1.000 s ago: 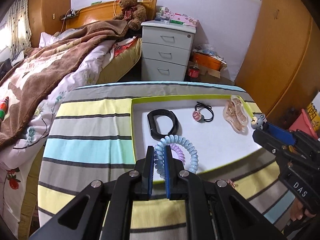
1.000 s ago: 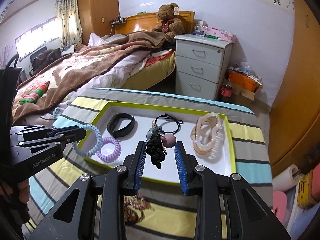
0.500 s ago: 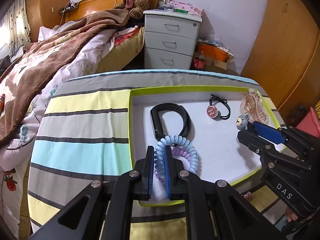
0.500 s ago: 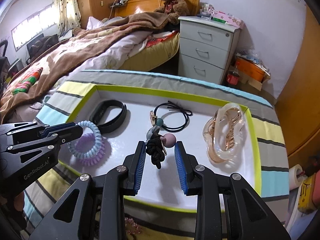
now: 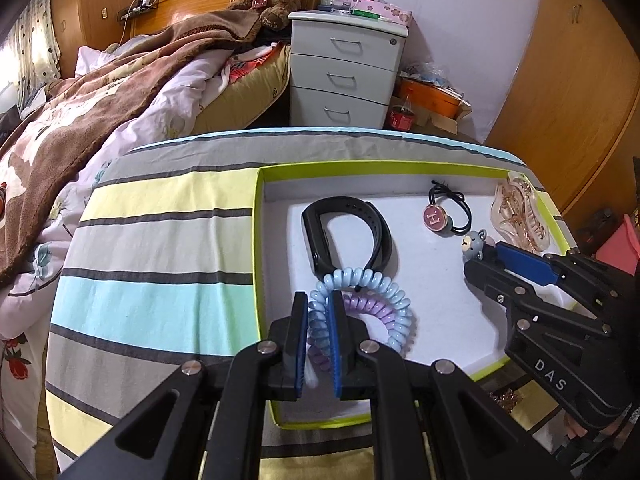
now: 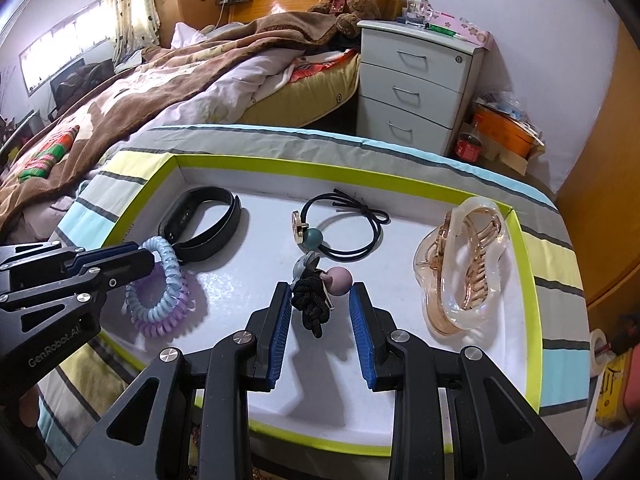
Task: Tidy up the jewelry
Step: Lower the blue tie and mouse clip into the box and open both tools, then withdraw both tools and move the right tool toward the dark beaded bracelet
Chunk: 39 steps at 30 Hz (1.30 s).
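While your left tongs (image 5: 318, 322) stay clenched on the blue coil hair tie (image 5: 362, 308), that tie lies over the purple coil hair tie (image 5: 374, 305) at the near-left of the tray (image 5: 256, 240), w/ its far loop touching the black wristband (image 5: 346, 236). In the right wrist view the same pair sits low on the tray floor, blue coil (image 6: 166, 280) on top of purple coil (image 6: 160, 322), left tongs (image 6: 146, 258) coming in from the left edge.

Your right tongs (image 6: 320, 312) are grasping the bear-charm hair tie (image 6: 314, 300): its black knotted cord hangs between the blue pads, and the pink bead and grey bear head poke out at the far side; the pads stand fairly wide, so the grip looks to be on the charm end rather than the cord. From the left wrist view you see the grey bear head (image 5: 474, 242) sticking out beyond the right tongs (image 5: 486, 258), over the tray's right-middle area.

Other bits in the tray: black elastic w/ round charm (image 6: 340, 226) at far-center, clear claw clip (image 6: 464, 264) along the right side, just beside the tray wall. Tray rim is lime green (image 6: 348, 172), inside white. It sits on a striped cloth over the tabletop (image 5: 160, 240). Bed (image 6: 140, 92) & drawer unit (image 6: 416, 84) lie beyond.
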{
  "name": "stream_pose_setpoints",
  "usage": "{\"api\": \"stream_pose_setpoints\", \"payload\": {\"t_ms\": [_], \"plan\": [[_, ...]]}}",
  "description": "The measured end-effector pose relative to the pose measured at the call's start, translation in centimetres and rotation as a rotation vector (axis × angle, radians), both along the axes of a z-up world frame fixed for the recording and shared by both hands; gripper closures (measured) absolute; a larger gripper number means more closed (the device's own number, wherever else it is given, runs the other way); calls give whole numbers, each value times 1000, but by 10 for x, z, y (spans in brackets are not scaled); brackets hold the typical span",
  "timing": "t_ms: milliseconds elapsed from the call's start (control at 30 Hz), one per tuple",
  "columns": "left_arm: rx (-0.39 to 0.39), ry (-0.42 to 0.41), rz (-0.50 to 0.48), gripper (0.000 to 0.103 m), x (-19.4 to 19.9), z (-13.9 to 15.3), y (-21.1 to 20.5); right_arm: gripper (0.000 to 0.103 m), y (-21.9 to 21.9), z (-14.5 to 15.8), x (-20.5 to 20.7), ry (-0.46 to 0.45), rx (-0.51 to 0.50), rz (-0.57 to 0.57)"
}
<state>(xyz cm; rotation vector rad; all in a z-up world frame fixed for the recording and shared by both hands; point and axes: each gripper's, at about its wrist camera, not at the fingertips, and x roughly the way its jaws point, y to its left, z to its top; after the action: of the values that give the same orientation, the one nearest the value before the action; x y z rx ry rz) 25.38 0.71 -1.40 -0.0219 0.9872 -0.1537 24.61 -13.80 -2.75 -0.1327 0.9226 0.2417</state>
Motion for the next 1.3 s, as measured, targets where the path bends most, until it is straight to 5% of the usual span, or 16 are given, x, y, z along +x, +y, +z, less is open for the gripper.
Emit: {"api": "stream_pose_setpoints", "payload": {"t_ms": [333, 667, 800, 1300], "plan": [[-2, 3, -2, 91, -1, 1, 0, 72, -2, -2, 2, 5, 1, -14], [-8, -12, -12, 71, -6, 6, -2, 71, -6, 2, 2, 2, 23, -27], [0, -22, -3, 61, -10, 10, -2, 61, -7, 5, -2, -6, 36, -29], [-14, -66, 28, 50, -44, 32, 1, 61, -12, 34, -41, -71, 98, -49]]}}
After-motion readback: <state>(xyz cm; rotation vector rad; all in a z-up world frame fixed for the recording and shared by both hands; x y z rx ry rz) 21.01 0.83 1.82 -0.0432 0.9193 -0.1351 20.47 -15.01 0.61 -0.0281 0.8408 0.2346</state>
